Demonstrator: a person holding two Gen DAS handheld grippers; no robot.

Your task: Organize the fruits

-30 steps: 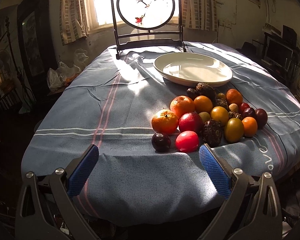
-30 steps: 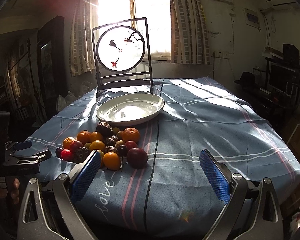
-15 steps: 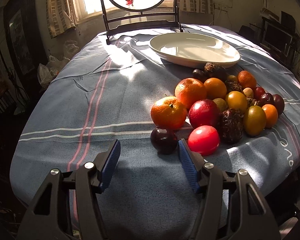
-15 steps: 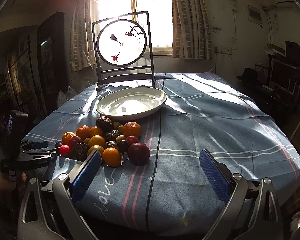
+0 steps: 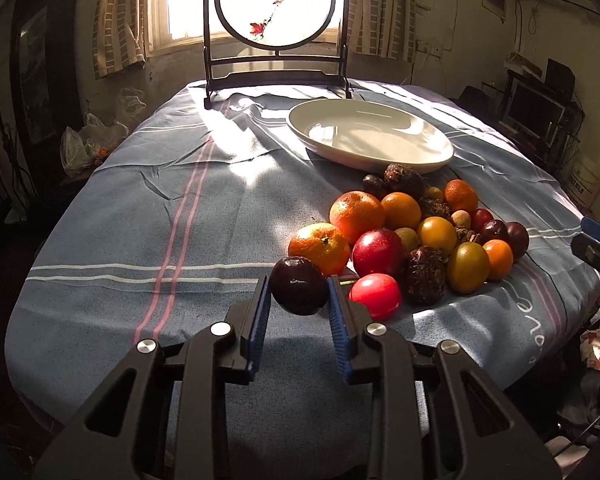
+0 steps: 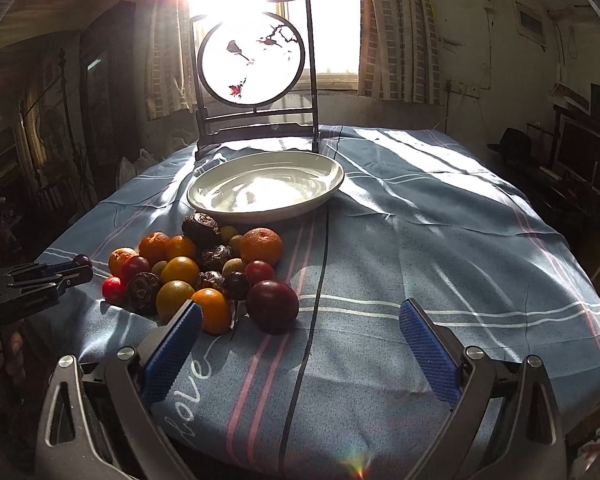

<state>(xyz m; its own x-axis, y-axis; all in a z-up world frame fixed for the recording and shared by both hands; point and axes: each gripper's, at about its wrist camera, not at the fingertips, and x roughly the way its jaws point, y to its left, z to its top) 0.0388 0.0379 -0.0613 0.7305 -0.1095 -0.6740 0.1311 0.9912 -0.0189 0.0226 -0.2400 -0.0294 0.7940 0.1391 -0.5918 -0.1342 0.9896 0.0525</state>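
A dark purple plum (image 5: 299, 294) sits between the blue pads of my left gripper (image 5: 299, 284), whose jaws are closing and press on both its sides. It is at the near left edge of a fruit pile (image 5: 412, 232) of oranges, red and dark plums and brown wrinkled fruits. Behind the pile stands a bare white plate (image 5: 340, 156). In the right wrist view my right gripper (image 6: 300, 312) is open over the blue cloth, with a dark red fruit (image 6: 272, 306) just beyond its fingertips. The left gripper (image 6: 74, 270) with the plum (image 6: 83, 260) shows at the left there.
A round painted screen on a dark stand (image 5: 276, 4) rises at the table's far edge. A thin black cable (image 6: 316, 300) runs down the cloth from the plate (image 6: 260, 210). Plastic bags (image 5: 88, 140) lie off the left side. A hand (image 6: 4, 352) holds the left gripper.
My left gripper moved forward to the dark plum and its jaws came together from wide open onto it. The right gripper moved closer to the fruit pile, still open.
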